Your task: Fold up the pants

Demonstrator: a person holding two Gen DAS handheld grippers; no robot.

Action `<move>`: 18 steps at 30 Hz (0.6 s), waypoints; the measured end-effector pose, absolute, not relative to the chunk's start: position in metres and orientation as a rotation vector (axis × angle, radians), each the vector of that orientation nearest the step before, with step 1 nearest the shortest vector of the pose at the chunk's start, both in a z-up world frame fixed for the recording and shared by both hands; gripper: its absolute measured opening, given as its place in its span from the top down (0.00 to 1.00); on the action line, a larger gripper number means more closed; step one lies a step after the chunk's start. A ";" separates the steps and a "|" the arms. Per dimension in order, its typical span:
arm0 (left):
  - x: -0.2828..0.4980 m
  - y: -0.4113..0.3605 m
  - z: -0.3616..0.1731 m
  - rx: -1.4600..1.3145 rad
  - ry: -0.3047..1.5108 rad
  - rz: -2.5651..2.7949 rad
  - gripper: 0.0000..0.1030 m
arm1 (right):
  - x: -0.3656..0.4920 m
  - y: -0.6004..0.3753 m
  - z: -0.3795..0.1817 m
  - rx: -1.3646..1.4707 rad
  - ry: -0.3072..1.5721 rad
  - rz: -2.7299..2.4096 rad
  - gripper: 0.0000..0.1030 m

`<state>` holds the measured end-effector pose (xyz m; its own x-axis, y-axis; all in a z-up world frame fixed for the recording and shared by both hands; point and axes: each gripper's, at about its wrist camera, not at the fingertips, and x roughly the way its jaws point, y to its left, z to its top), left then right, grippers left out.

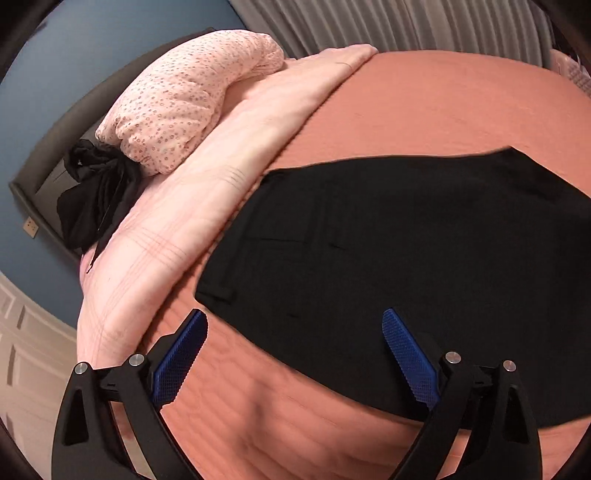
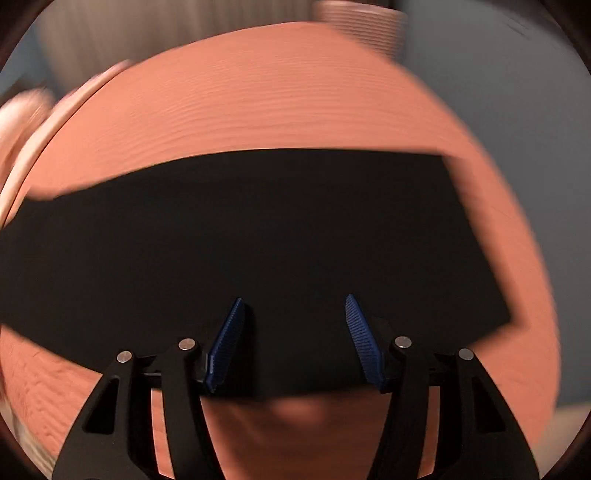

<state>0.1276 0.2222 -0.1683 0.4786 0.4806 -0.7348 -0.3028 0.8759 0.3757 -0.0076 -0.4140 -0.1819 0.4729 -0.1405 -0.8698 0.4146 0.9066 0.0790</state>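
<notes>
Black pants [image 1: 388,251] lie flat on the salmon bedspread [image 1: 424,107], folded into a long band. In the left wrist view the waistband end lies at the left. My left gripper [image 1: 295,321] is open and empty, hovering over the pants' near left corner. In the right wrist view the pants [image 2: 258,229] stretch across the frame, their right end cut square. My right gripper [image 2: 293,306] is open and empty above the pants' near edge. This view is motion-blurred.
A folded pale pink blanket [image 1: 207,184] lies along the bed's left side, with a pink spotted pillow [image 1: 184,96] on it. A bundle of black cloth [image 1: 96,192] sits by the dark headboard. Grey curtains [image 1: 406,22] hang beyond the bed. Salmon bedspread [image 2: 277,96] extends past the pants.
</notes>
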 end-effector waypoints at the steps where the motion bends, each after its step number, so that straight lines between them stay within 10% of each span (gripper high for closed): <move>1: 0.124 0.208 -0.162 0.183 0.944 0.460 0.09 | -0.028 -0.449 -0.174 0.373 0.984 -0.382 0.45; 18: 0.120 -0.094 -0.151 0.377 0.901 0.109 0.07 | 0.107 -0.532 -0.187 0.254 0.933 -0.083 0.45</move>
<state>0.1197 -0.0941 -0.1509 0.6205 0.2489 -0.7436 0.0644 0.9289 0.3647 0.1072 -0.5321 -0.1870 0.5945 0.0387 -0.8031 0.1803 0.9670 0.1801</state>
